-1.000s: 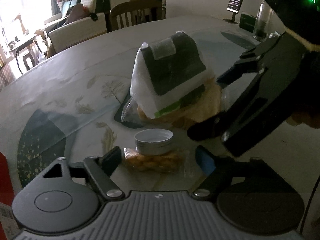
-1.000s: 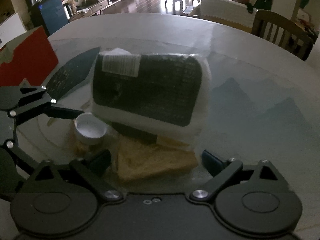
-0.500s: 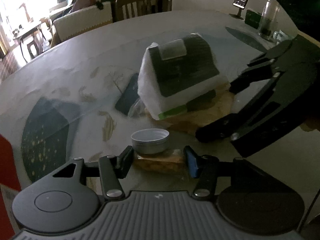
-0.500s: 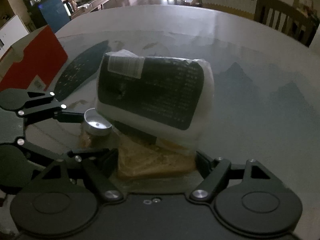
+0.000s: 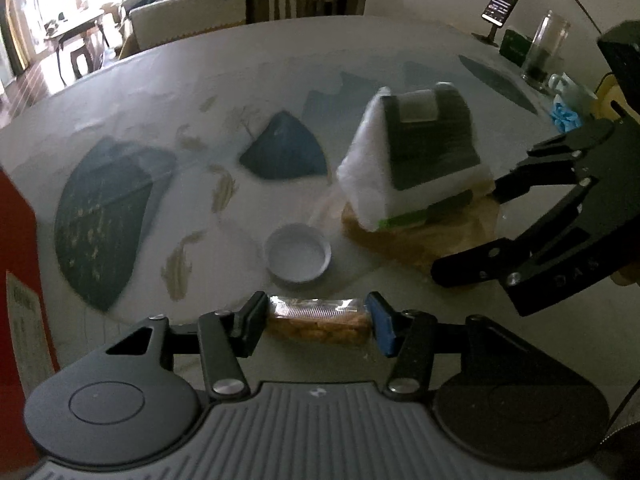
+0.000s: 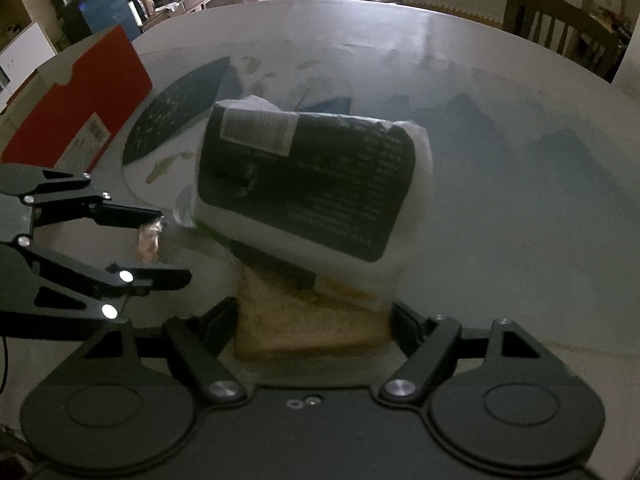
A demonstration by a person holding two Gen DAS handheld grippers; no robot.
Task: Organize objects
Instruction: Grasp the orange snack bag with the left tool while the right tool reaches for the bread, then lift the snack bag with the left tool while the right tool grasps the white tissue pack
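Left gripper clamped on snack packet low centre, right gripper pinching bread bag under leaning wipes pack: likely toppling onto white lid if tugged.

We are looking at our left tongs: the body is showing a grey ribbed plate between two round dark discs, and black linkage arms with silver screws are running to the fingers, one with a blue pad. Our right tongs are showing a black body with the same round discs, silver screws and black fingers. A thin black cable is hanging at the left edge of the right view.
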